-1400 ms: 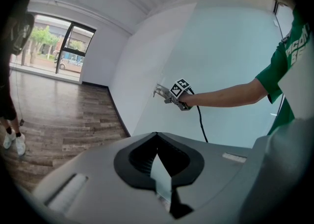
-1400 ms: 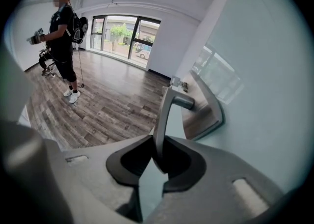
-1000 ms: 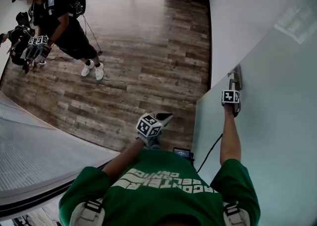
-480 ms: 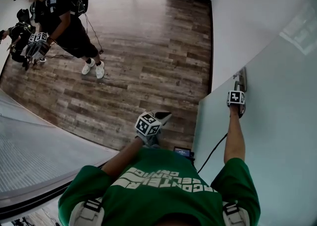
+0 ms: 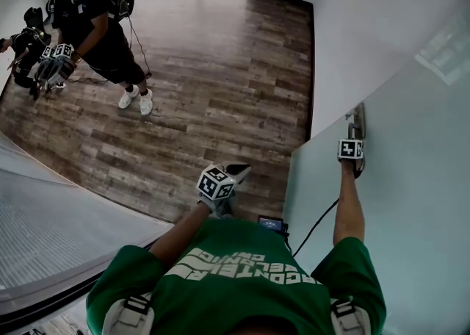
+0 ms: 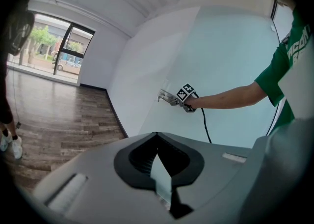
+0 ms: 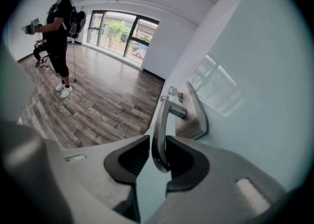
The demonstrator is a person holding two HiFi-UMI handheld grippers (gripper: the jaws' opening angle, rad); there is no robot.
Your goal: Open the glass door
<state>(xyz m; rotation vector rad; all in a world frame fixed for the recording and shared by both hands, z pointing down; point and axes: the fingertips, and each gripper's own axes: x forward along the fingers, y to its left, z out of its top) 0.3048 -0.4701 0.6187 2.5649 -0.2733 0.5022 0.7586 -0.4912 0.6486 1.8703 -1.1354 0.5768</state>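
Metal lever handle (image 7: pixel 160 120) of glass door (image 7: pixel 265 70), long axis running away between right gripper (image 7: pixel 158 158) jaws clamped on it; left gripper (image 6: pixel 159 161) closed, empty.

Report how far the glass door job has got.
Done: the right gripper is shut on the curved metal lever handle. In hand: that grip only; the frosted pale-green glass door shows no clear opening. To do: swing it open. The left gripper is shut, empty.
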